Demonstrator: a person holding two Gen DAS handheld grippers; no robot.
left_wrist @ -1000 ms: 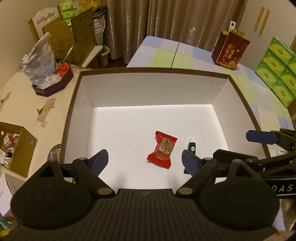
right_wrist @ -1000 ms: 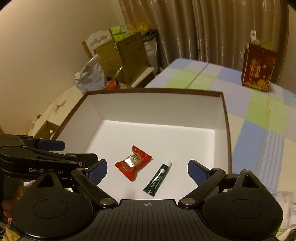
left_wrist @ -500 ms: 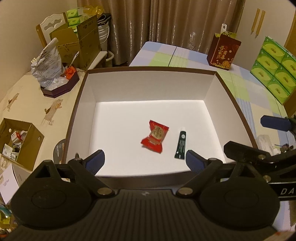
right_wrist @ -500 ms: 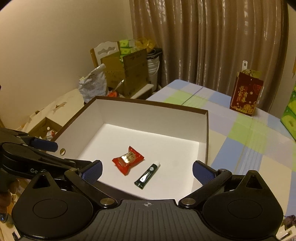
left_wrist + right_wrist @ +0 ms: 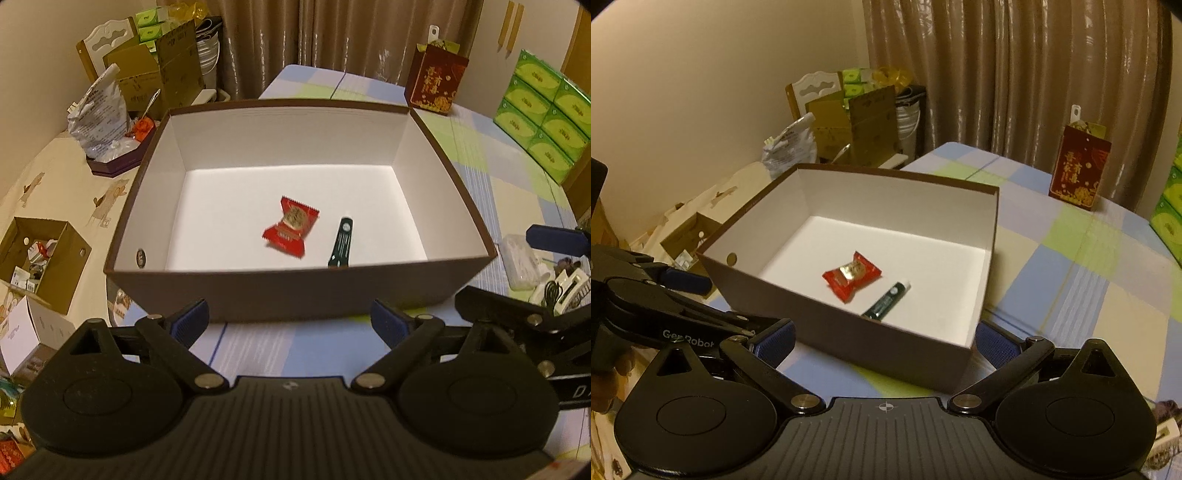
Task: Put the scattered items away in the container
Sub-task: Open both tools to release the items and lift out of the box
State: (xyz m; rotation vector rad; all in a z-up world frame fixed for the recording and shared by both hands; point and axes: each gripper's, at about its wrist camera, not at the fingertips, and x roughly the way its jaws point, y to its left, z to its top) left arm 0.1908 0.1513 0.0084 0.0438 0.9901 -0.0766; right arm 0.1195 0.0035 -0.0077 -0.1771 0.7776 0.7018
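table [image 5: 491,177]: covered in checked cloth, pastel blue/green/cream squares, soft matte weave; runs under and ahead of both sets of fingers
box [image 5: 295,291]: rectangular cardboard container, brown matte outside, smooth white inside, open top; near wall just ahead of the left gripper's fingertips, corner sits between the right gripper's fingertips in the right wrist view [image 5: 960,362]
left gripper [image 5: 290,323]: black plastic arms, blue ribbed pads, spread wide, nothing between them, released
right gripper [image 5: 884,341]: same build, pads spread wide, nothing gripped, released
red gift bag [image 5: 436,85]: glossy paper, gold print, upright, well beyond the box, ahead-right of left fingers
candy packet [image 5: 291,230]: red crinkly foil wrapper, serrated ends, gold round label; lies on box floor, ahead of both grippers
tube [image 5: 341,242]: slim dark green cylinder, white cap at far end in the right wrist view [image 5: 886,302]; flat on box floor just right of the candy packet, apart from it
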